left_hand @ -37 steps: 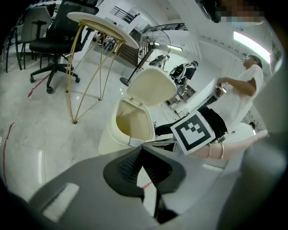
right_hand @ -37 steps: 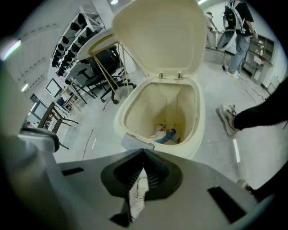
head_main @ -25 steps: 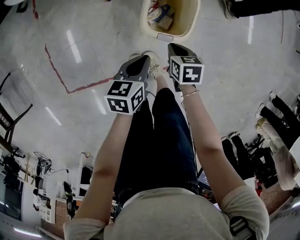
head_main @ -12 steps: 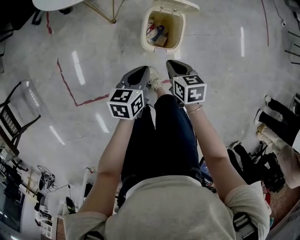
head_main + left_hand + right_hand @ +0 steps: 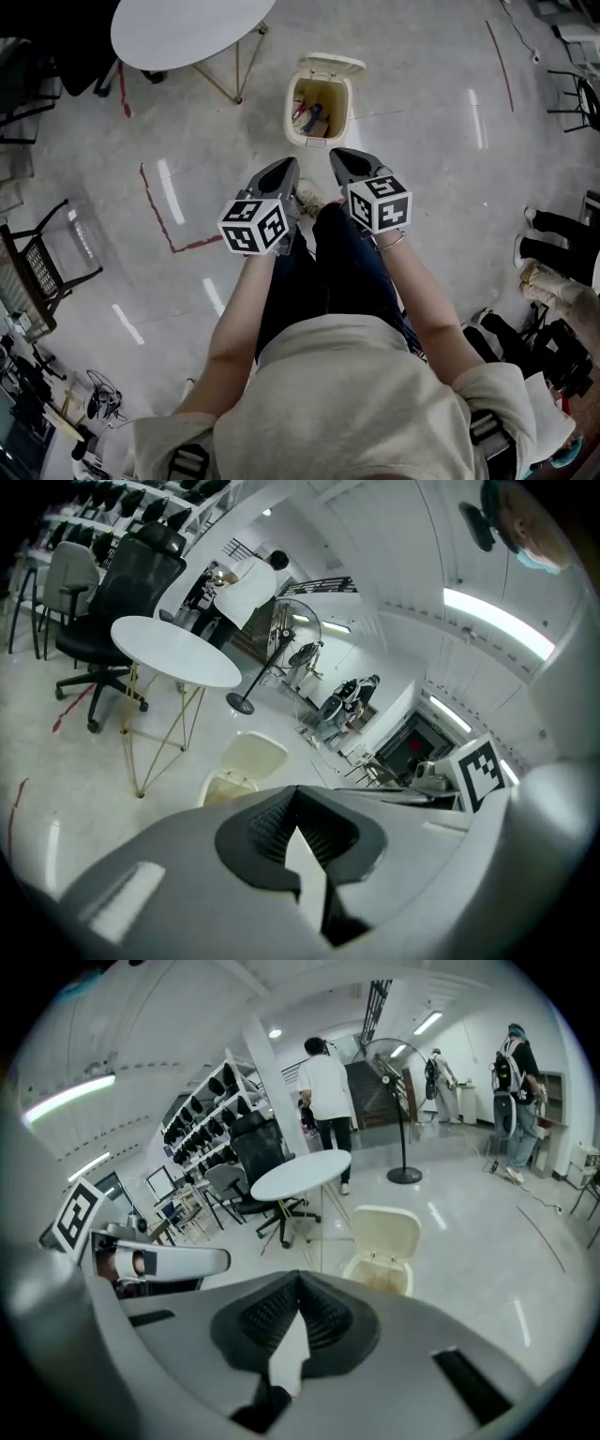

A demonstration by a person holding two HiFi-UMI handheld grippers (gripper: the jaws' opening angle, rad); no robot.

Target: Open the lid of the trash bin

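The cream plastic trash bin (image 5: pixel 311 142) stands on the shiny grey floor (image 5: pixel 422 141), out in front of the person's shoe (image 5: pixel 307 197); its flat cream lid (image 5: pixel 330 64) is tipped up and back, so the bin is open; some red and blue rubbish (image 5: pixel 307 114) lies inside.

The grey left gripper (image 5: pixel 281 172) and the grey right gripper (image 5: pixel 343 157) are held side by side over the person's legs; both point forward at the bin; the bin sits ahead of the two tips and about midway between them, well apart from both; nothing touches the bin or the lid.

In the left gripper view, the left gripper (image 5: pixel 296 794) has its jaws pressed together at the tips, with nothing between them; the bin (image 5: pixel 225 785) shows just past the jaws and a bit to the left, with the lid (image 5: pixel 253 758) standing up behind it.

In the right gripper view, the right gripper (image 5: pixel 300 1279) also has its jaws together at the tips and holds nothing; the bin (image 5: pixel 377 1277) shows past the jaws and a bit to the right, its lid (image 5: pixel 387 1234) upright.

A round white table on thin gold legs (image 5: pixel 187 28) stands near the bin; a red tape line (image 5: pixel 155 202) runs on the floor; a black office chair (image 5: pixel 122 592) is by the table; a person in a white shirt (image 5: pixel 326 1091) stands far back.
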